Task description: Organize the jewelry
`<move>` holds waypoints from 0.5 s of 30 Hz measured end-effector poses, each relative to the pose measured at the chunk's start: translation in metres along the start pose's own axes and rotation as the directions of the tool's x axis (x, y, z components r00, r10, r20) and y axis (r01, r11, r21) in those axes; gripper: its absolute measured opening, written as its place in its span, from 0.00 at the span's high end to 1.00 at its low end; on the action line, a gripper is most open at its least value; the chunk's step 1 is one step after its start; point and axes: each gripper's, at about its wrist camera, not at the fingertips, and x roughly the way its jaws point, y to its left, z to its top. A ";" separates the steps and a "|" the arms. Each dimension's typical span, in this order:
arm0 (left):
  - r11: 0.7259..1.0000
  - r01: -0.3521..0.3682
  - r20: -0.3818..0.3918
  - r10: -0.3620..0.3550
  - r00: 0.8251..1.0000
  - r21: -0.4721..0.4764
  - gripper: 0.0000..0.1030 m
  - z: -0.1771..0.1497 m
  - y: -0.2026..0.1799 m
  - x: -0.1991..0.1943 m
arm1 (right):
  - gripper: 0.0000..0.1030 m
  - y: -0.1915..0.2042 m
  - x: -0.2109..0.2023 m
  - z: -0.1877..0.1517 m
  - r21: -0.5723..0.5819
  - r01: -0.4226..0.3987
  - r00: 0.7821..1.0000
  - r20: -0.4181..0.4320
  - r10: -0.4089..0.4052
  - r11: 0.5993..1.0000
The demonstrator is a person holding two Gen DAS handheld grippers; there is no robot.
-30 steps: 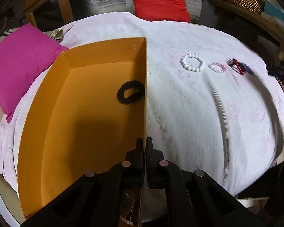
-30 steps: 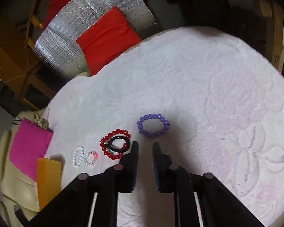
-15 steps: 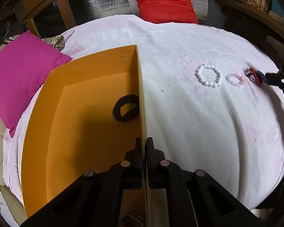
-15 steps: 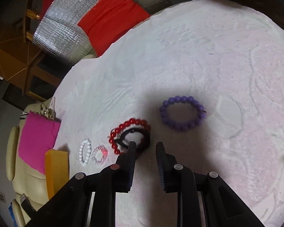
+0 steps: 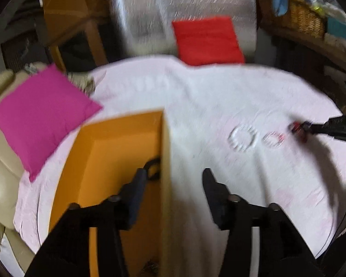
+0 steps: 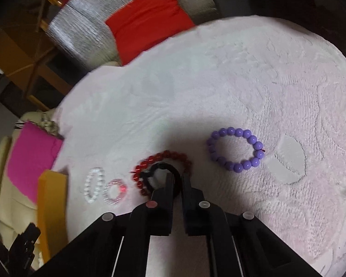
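Observation:
An orange box (image 5: 117,152) stands on the white cloth; a black ring-shaped band (image 5: 152,169) lies inside by its right wall. My left gripper (image 5: 174,181) is open and straddles that wall. On the cloth lie a white bead bracelet (image 5: 242,137), a small pink bracelet (image 5: 273,139), a red bead bracelet (image 6: 163,159) and a purple bead bracelet (image 6: 236,152). My right gripper (image 6: 178,180) is shut on a black hair band (image 6: 159,168) lying inside the red bracelet. The right gripper also shows in the left wrist view (image 5: 329,128).
A magenta cushion (image 5: 41,115) lies left of the box on a cream seat. A red cushion (image 5: 207,40) leans on a silver padded back at the far edge. A wicker basket (image 5: 304,20) stands at the back right. The orange box shows at left in the right wrist view (image 6: 50,207).
My left gripper let go of the box wall and opened, and pulled back. My right gripper moved onto the black band inside the red bracelet and shut on it.

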 end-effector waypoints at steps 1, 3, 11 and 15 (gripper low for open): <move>1.000 0.023 0.022 -0.023 1.000 0.010 0.47 0.003 -0.009 -0.005 | 0.93 0.000 -0.005 -0.002 -0.004 -0.010 1.000 0.004 0.010 1.000; 0.997 0.073 0.048 -0.074 0.996 0.023 0.46 0.008 -0.028 -0.009 | 0.93 -0.003 -0.017 -0.006 -0.013 -0.025 1.000 0.012 0.026 1.000; 0.958 0.281 0.028 -0.283 0.959 0.055 0.46 0.018 -0.109 0.024 | 0.93 -0.034 -0.035 -0.003 0.087 0.018 1.000 0.023 -0.020 0.996; 0.937 0.344 0.012 -0.345 0.938 0.066 0.46 0.022 -0.144 0.042 | 0.93 -0.051 -0.037 -0.002 0.135 0.070 0.997 0.004 -0.072 0.988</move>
